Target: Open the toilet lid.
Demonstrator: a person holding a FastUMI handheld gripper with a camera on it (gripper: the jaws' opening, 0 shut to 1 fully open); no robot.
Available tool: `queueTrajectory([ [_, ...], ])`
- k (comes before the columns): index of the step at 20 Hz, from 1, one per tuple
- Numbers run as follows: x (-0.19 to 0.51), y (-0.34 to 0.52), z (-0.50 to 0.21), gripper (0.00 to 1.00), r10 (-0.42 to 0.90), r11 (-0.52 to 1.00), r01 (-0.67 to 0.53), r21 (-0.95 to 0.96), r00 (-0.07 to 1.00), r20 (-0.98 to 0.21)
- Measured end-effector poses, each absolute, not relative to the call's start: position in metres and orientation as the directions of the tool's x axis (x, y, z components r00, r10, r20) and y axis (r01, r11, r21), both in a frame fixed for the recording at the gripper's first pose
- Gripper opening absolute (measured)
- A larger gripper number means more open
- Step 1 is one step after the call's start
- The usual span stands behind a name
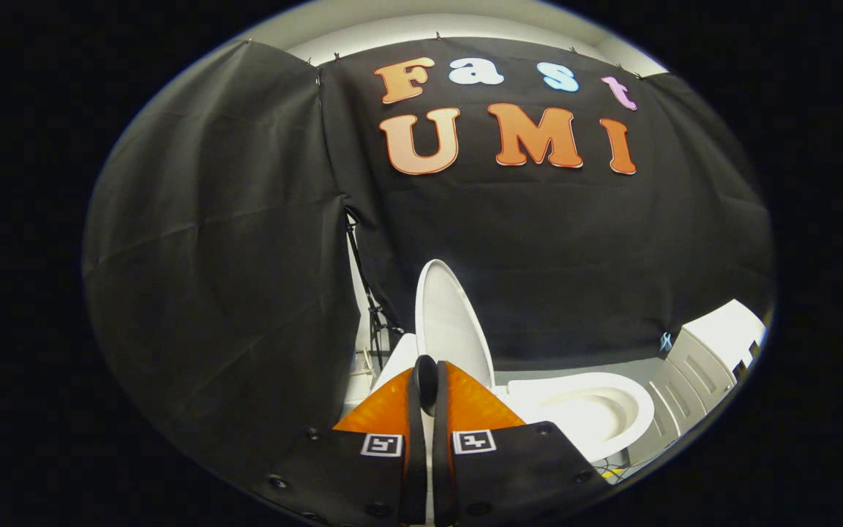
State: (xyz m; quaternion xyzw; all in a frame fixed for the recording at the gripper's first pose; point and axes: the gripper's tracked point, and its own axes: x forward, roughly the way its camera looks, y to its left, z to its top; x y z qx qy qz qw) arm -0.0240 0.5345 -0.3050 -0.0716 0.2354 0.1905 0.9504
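Note:
The white toilet lid (451, 322) stands raised, nearly upright, over the open seat and bowl (597, 410), which lie to its right. My gripper (426, 377) has its two fingers drawn together with only a thin slit between them. The fingertips lie over the lid's lower left edge, just ahead of me. I cannot tell whether they touch the lid. Part of the toilet's white body (396, 359) shows to the left of the fingers.
Black cloth walls (231, 293) close in on the left and behind the toilet. A white cabinet (707, 359) stands at the right beyond the bowl. A thin stand with cables (370, 307) rises in the gap between the cloths, left of the lid.

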Motion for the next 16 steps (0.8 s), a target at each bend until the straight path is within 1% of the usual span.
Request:
queueTrajectory([
  [2, -0.02, 0.527, -0.302, 0.11, 0.318, 0.924, -0.38, -0.043, 0.825, -0.467],
  [3, -0.021, 0.528, -0.302, 0.11, 0.338, 0.918, -0.395, -0.024, 0.815, -0.471],
  [4, -0.025, 0.524, -0.304, 0.17, 0.34, 0.921, -0.39, -0.003, 0.805, -0.486],
  [6, -0.024, 0.502, -0.292, 0.47, 0.317, 0.935, -0.355, 0.007, 0.825, -0.467],
  [7, -0.026, 0.497, -0.287, 0.62, 0.327, 0.935, -0.355, 0.027, 0.826, -0.459],
  [9, -0.032, 0.486, -0.276, 0.71, 0.345, 0.929, -0.369, 0.037, 0.823, -0.451],
  [13, -0.032, 0.442, -0.233, 0.89, 0.357, 0.927, -0.374, 0.034, 0.849, -0.39],
  [16, -0.027, 0.404, -0.197, 0.98, 0.342, 0.934, -0.357, 0.021, 0.874, -0.346],
])
